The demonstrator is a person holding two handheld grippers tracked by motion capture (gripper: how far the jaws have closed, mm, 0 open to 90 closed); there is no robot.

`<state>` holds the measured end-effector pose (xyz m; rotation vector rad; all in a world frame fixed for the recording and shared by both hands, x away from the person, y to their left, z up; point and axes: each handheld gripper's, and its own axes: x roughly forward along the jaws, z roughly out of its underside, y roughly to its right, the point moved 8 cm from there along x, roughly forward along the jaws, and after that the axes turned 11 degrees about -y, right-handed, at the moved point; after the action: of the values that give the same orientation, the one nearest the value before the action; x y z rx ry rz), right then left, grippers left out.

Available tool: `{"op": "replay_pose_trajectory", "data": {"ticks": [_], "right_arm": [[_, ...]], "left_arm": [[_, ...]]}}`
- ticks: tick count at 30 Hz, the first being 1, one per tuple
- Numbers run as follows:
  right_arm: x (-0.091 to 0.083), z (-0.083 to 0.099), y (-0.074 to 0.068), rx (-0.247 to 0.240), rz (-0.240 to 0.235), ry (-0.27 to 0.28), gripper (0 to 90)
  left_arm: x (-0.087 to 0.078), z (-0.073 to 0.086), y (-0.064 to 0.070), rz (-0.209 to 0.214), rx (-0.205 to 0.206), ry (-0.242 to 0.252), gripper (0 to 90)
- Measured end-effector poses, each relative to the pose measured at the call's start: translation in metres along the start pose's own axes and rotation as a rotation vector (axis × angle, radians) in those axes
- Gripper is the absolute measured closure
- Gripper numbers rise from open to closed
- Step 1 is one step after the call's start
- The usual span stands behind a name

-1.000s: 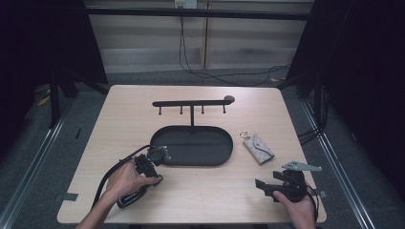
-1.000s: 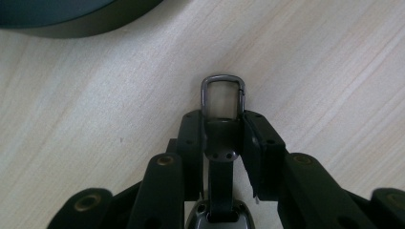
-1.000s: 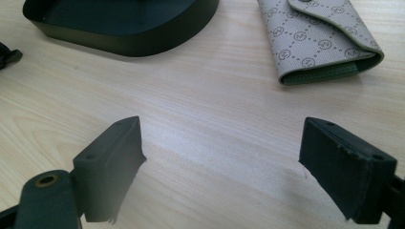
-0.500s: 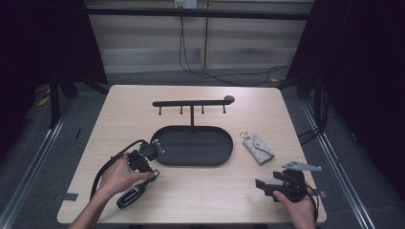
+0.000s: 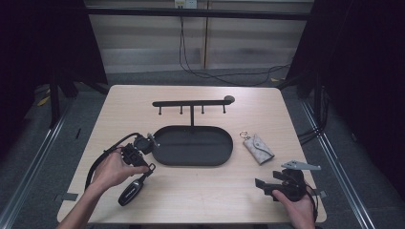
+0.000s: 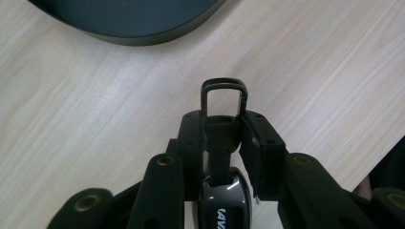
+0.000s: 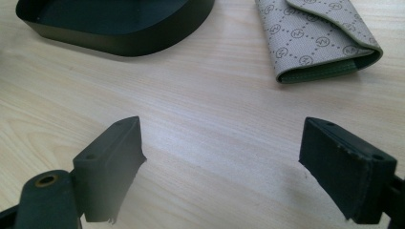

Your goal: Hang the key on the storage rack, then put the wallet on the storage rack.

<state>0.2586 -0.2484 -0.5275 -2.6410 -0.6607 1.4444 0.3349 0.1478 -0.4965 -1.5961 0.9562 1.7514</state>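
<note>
Since the earlier frame, the left gripper (image 5: 143, 164) has swung toward the left end of the black oval tray (image 5: 165, 160), and the car key (image 5: 132, 189) has turned so that it points away from the tray's left end toward the near table edge. In the left gripper view its fingers (image 6: 191, 138) are clenched on the key's neck just below the metal loop (image 6: 223, 98), with the tray's rim (image 6: 143, 38) near but apart beyond the loop. Behind the tray rises a black hook rack (image 5: 192, 102) on a single post. Right of the tray, close to its end but not touching, lies a grey patterned key pouch (image 5: 258, 148) with a small ring. The right gripper (image 5: 267, 186) sits in front of the pouch, well right of the tray's near side, fingers (image 7: 112, 157) released wide over bare table (image 7: 215, 143). Nothing lies between those fingers and the pouch (image 7: 320, 38).
</note>
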Motion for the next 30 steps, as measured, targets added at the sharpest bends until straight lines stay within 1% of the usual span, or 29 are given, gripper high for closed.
{"op": "replay_pose_trajectory", "data": {"ticks": [3, 7, 8, 10, 12, 14, 15, 17, 20, 21, 22, 30], "right_arm": [[0.0, 0.0, 0.0, 0.002, 0.0, -0.003, 14.6], [-0.001, 0.001, -0.001, -0.003, -0.002, -0.001, 14.6], [-0.001, 0.001, -0.001, -0.005, -0.004, 0.0, 14.6], [-0.001, 0.001, -0.001, -0.007, -0.003, -0.002, 14.7], [-0.001, 0.001, -0.001, -0.008, -0.003, 0.001, 14.7], [-0.001, 0.001, -0.001, -0.007, -0.004, -0.002, 14.6], [-0.002, 0.001, -0.001, -0.008, -0.003, 0.0, 14.7], [-0.002, 0.001, -0.001, -0.008, -0.004, 0.001, 14.6], [-0.002, 0.001, -0.001, -0.007, -0.005, -0.001, 14.5], [-0.001, 0.001, -0.001, -0.008, -0.005, -0.002, 14.5], [-0.001, 0.001, -0.001, -0.008, -0.006, -0.002, 14.5], [0.0, 0.001, -0.001, -0.013, -0.003, -0.005, 14.5]], "left_arm": [[-0.004, 0.001, 0.0, -0.009, 0.008, 0.01, 70.5], [-0.01, 0.001, 0.001, -0.009, 0.006, 0.012, 70.5], [-0.016, 0.001, 0.001, -0.006, 0.002, 0.022, 70.5], [-0.022, 0.002, -0.001, -0.016, -0.003, 0.027, 70.5], [-0.028, 0.001, -0.001, -0.021, -0.013, 0.041, 70.5], [-0.033, 0.002, -0.001, -0.032, -0.007, 0.036, 70.5], [-0.034, 0.002, -0.001, -0.034, -0.006, 0.041, 70.5], [-0.037, 0.002, -0.001, -0.032, -0.002, 0.036, 70.5], [-0.04, 0.002, -0.002, -0.033, -0.011, 0.047, 70.5], [-0.042, 0.002, -0.002, -0.033, -0.006, 0.044, 70.5], [-0.046, 0.002, -0.003, -0.031, -0.013, 0.049, 70.5], [-0.056, 0.003, -0.006, -0.037, -0.014, 0.043, 70.5]]}}
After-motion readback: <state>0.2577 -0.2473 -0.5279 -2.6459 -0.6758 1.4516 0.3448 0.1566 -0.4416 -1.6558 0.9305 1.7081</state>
